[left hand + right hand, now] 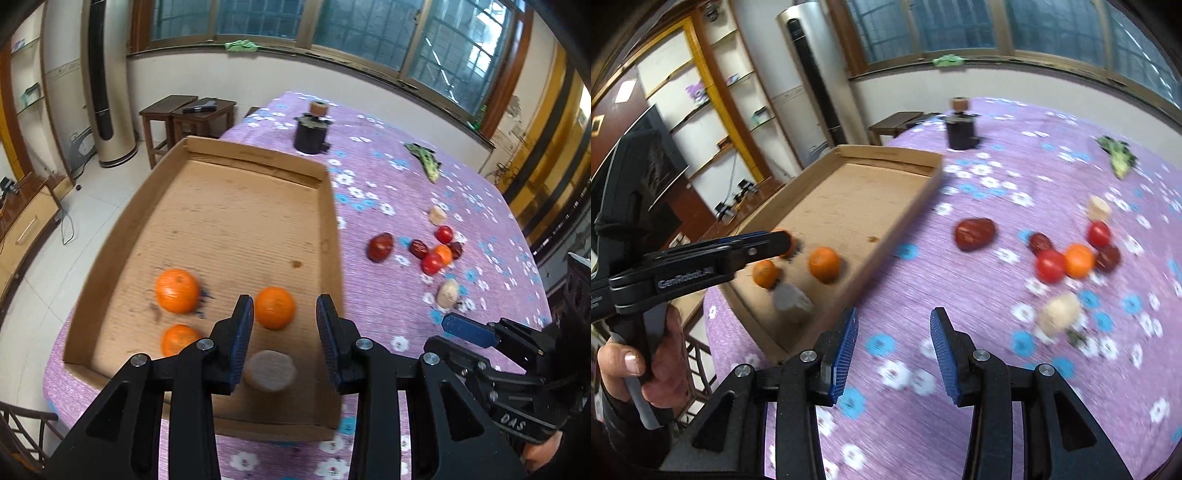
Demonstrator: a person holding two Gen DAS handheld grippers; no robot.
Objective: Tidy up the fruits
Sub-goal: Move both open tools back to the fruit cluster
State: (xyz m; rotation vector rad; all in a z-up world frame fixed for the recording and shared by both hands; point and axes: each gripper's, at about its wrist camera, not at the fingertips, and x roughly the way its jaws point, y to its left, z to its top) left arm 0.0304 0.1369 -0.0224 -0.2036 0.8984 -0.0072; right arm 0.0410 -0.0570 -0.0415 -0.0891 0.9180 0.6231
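A: Start at the left. What's in the cardboard box (236, 206)?

B: Three oranges (176, 290) near its front end, plus a pale brownish lump (269, 370) I can't name for sure. The left gripper (284, 328) hangs over that end with its jaws wide apart and nothing between them; one orange and the lump show through the gap, lying on the box floor below.

A: And further right?

B: The right gripper (894, 347) is above the purple flowered cloth (997, 387), just outside the box wall, jaws also spread wide and empty. The loose fruit lies ahead and to its right: a big dark red one (975, 233) nearest the box, then a cluster of red tomatoes (1051, 266), a small orange fruit (1079, 260) and dark dates (1041, 242), with a pale piece (1062, 313) closest to the gripper.

A: So the next pick?

B: I'd judge the right side should take it. Go for a piece on the cluster's edge, straddle it squarely and close gently; round fruit rolls, and tomatoes bruise.
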